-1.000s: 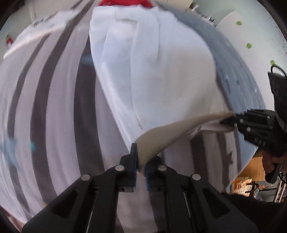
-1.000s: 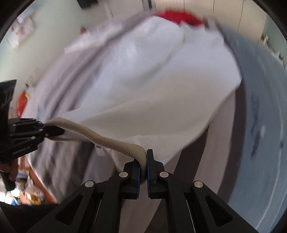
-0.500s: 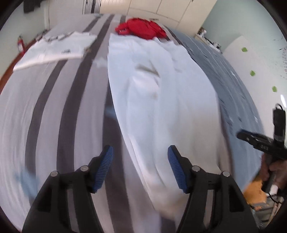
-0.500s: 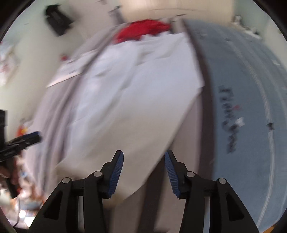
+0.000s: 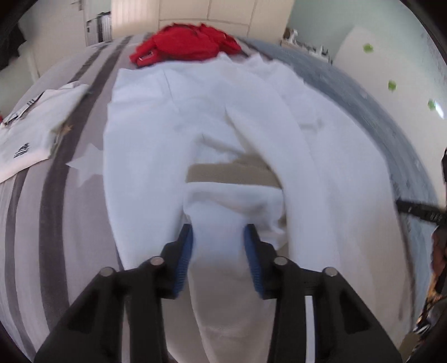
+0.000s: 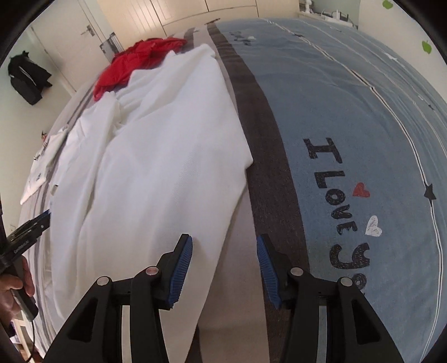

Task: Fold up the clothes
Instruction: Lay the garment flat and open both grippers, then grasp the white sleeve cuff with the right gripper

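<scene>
White garment: a white knitted top or trousers [image 5: 156, 156] lies spread lengthwise on the bed, its cloth folded over itself in long soft ridges; the exact kind of garment cannot be told.
Beige band: a beige mesh-like band [image 5: 223, 174], perhaps a collar or waistband, shows in a gap in the middle of the white cloth.
Near fold: a doubled white flap [image 5: 232, 206] lies just below that band, reaching down between the left tongs' fingers.
Left tongs: the left tongs [image 5: 219, 252] point down at the garment with the blue pads [image 5: 184, 257] set apart and closing; white cloth sits between them, yet the pads do not press on it.
Right tongs: the right tongs [image 6: 223, 268] stand open over the garment's near right edge [image 6: 212, 237], nothing pinched between the blue pads [image 6: 181, 268]; one pad hangs over white cloth, the other over the bedcover's dark stripe.
Hand: in the right wrist view a hand [image 6: 12, 290] grips the handle of the left tongs at the left margin.
Red garment: a crumpled red garment [image 5: 184, 46] lies at the far end of the bed, touching the white one's far edge.
Folded shirt: a folded white shirt with dark printing [image 5: 30, 131] lies to the left, apart from the spread garment.
Bed: the grey striped bedcover [image 5: 56, 223] has white stars; its blue part [image 6: 363, 125] bears black lettering and small hearts.
Room: pale cupboard doors [image 5: 195, 14] stand beyond the bed.
</scene>
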`<action>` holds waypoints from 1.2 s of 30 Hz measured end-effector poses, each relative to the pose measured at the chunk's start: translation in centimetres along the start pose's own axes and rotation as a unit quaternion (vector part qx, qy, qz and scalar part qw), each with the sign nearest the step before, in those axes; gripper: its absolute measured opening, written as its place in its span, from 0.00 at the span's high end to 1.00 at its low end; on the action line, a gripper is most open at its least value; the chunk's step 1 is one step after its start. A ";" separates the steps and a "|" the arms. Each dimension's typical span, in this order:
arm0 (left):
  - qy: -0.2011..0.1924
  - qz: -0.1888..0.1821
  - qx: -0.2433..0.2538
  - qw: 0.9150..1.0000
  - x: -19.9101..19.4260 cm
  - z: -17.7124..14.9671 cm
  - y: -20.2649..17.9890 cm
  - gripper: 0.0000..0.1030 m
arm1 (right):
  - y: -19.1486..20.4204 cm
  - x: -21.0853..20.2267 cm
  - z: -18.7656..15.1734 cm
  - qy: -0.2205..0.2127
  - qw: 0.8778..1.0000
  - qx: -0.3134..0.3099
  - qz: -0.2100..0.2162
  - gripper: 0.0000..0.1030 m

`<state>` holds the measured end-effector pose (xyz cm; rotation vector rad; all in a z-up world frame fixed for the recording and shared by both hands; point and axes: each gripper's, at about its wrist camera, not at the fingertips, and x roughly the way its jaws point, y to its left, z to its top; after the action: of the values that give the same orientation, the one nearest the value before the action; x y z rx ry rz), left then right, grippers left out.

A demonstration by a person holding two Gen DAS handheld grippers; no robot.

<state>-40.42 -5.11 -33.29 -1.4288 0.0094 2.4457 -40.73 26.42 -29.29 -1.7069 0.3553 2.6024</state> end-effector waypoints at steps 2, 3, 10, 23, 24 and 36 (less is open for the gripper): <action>0.004 -0.002 -0.007 1.000 0.5 -0.2 0.0 0.94 | -0.4 0.4 0.1 0.002 1.000 0.007 -0.001 0.57; 0.002 -0.001 -0.014 1.000 0.4 -0.2 0.3 0.99 | -0.6 0.9 0.2 0.002 1.000 0.010 -0.001 0.57; -0.075 -0.002 -0.116 0.990 -8.7 -0.4 4.3 0.99 | -0.6 1.1 0.9 0.000 1.000 0.011 -0.001 0.57; -0.039 0.221 -0.302 0.926 -24.2 -12.8 23.7 0.99 | 0.3 -0.2 1.6 -0.001 1.000 -0.008 -0.005 0.57; -0.024 0.240 -0.309 0.920 -23.8 -13.9 24.1 0.99 | 0.5 0.0 1.6 0.002 1.000 -0.007 -0.004 0.57; -0.003 0.146 -0.291 0.946 -16.6 -13.1 16.8 0.83 | 2.0 2.1 1.8 0.009 0.999 -0.003 0.050 0.57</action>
<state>-26.16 -27.48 -28.23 -1.7538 -0.5891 2.8402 -43.50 24.60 -30.17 -1.7609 0.4463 2.6597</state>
